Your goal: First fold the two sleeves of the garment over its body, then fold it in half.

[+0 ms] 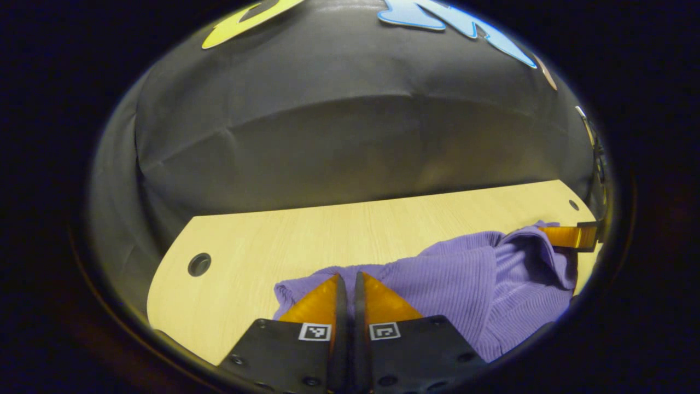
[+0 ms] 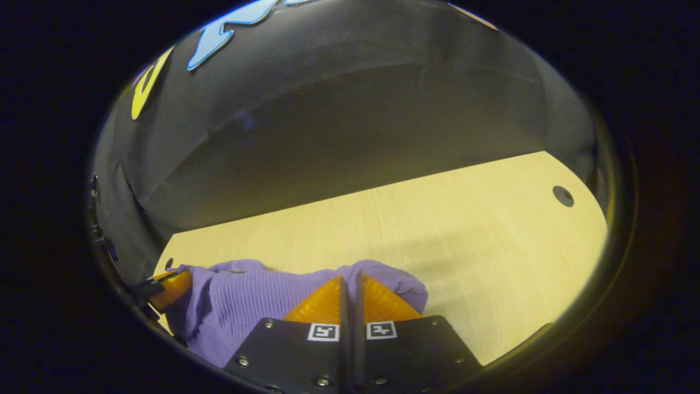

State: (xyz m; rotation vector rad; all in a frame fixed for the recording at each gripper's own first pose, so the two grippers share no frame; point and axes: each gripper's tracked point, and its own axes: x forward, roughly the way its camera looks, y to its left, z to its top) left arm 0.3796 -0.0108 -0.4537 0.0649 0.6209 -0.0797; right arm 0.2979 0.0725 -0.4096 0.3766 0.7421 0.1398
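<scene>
Pinching the purple garment (image 1: pixel 470 273), apparently, both grippers (image 1: pixel 346 279) (image 2: pixel 350 280) sit closed over the table (image 2: pixel 465 230).

L hand-held gripper (image 1: pixel 346 280) & R hand-held gripper (image 2: pixel 350 282): fingers pinched together, both low, level.

- My left gripper (image 1: pixel 346 278): fingertips sit in the purple garment (image 1: pixel 437 273); can't tell what fabric's pinched.
- Right gripper (image 2: pixel 350 279): same, tips buried in cloth.
- Garment cut off at lower edge in both views; sleeves vs body not distinguishable.
- Table (image 1: pixel 328 230): near edge hidden behind gripper bodies.
</scene>
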